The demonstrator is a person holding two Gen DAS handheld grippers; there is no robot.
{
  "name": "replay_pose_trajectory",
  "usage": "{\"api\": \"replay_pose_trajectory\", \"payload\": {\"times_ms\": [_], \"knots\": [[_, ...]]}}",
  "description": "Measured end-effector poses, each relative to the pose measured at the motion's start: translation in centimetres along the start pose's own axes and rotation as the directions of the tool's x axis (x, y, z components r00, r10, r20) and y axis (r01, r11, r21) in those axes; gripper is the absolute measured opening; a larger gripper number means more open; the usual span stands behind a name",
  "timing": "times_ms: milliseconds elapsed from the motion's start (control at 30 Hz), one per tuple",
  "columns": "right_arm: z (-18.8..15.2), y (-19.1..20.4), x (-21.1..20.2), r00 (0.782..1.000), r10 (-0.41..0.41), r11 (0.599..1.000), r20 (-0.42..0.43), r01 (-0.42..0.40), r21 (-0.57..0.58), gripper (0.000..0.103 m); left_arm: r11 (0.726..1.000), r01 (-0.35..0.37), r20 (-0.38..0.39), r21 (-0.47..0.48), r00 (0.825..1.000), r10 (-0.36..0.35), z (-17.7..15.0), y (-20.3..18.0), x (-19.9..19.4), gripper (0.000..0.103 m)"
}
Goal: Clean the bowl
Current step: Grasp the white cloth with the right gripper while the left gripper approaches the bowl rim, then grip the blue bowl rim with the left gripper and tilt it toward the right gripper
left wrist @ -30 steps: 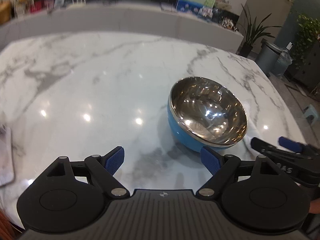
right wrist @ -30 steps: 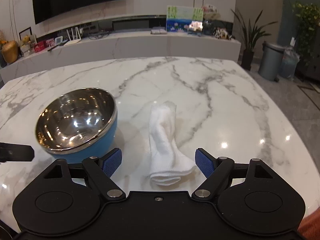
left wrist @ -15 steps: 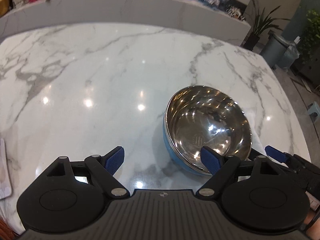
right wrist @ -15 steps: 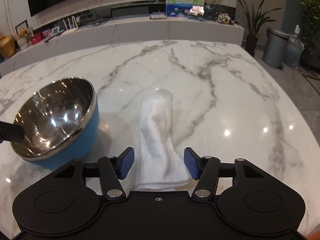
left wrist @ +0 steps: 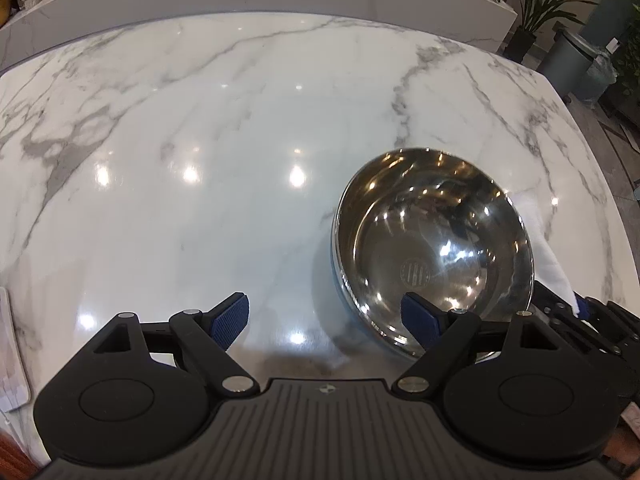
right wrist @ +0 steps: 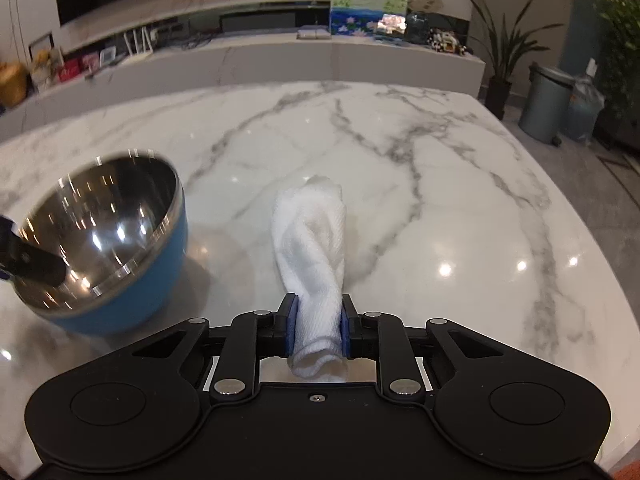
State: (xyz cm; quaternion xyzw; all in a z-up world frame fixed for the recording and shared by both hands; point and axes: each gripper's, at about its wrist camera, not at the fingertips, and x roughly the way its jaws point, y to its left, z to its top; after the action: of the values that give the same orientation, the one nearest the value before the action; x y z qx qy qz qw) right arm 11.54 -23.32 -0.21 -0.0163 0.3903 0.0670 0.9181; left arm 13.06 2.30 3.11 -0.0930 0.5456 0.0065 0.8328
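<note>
A steel bowl [left wrist: 432, 248] with a blue outside [right wrist: 100, 240] sits on the marble table [left wrist: 200, 120]. My left gripper [left wrist: 324, 316] is open, and its right finger [left wrist: 416, 316] lies over the bowl's near rim; that finger [right wrist: 36, 266] also shows at the rim in the right wrist view. Whether it touches the rim I cannot tell. A rolled white cloth [right wrist: 312, 240] lies right of the bowl. My right gripper [right wrist: 318, 328] is closing its jaws, and the pads press the cloth's near end. The cloth [left wrist: 548, 256] and right gripper [left wrist: 580, 312] peek out behind the bowl.
A flat white object [left wrist: 12, 356] lies at the table's left edge. Beyond the table runs a long marble counter [right wrist: 280, 60] with small items. A grey bin [right wrist: 548, 100] and potted plants stand on the floor to the right.
The right jaws have come together from wide apart onto the cloth's near end. The left gripper has tipped down and moved in, so the bowl now lies under its right finger.
</note>
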Motion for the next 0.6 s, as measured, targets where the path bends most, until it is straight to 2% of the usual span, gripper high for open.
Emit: {"api": "replay_pose_trajectory", "payload": {"times_ms": [167,233,333,467,600], "knots": [[2.6,0.6,-2.2,0.996,0.083,0.996,0.044,-0.081,-0.033,0.019,1.000,0.011,-0.011,-0.009,1.000,-0.011,0.3,0.3,0.1,0.083],[3.7,1.3,-2.9,0.988,0.148,0.988,0.041,-0.145,-0.053,0.019,1.000,0.020,-0.017,-0.012,1.000,-0.021,0.4,0.5,0.1,0.078],[4.6,2.4,-3.0,0.976,0.218,0.973,0.017,-0.216,-0.080,0.019,0.998,0.046,-0.043,-0.036,0.998,-0.048,0.7,1.0,0.4,0.078],[4.7,4.1,-2.8,0.970,0.243,0.961,-0.021,-0.243,-0.135,0.019,0.998,0.050,-0.042,-0.047,0.998,-0.052,0.6,1.4,0.5,0.078],[4.2,5.8,-2.6,0.976,0.215,0.951,-0.041,-0.219,-0.218,0.019,1.000,0.000,-0.044,-0.024,0.999,-0.001,0.5,1.2,0.6,0.077]]}}
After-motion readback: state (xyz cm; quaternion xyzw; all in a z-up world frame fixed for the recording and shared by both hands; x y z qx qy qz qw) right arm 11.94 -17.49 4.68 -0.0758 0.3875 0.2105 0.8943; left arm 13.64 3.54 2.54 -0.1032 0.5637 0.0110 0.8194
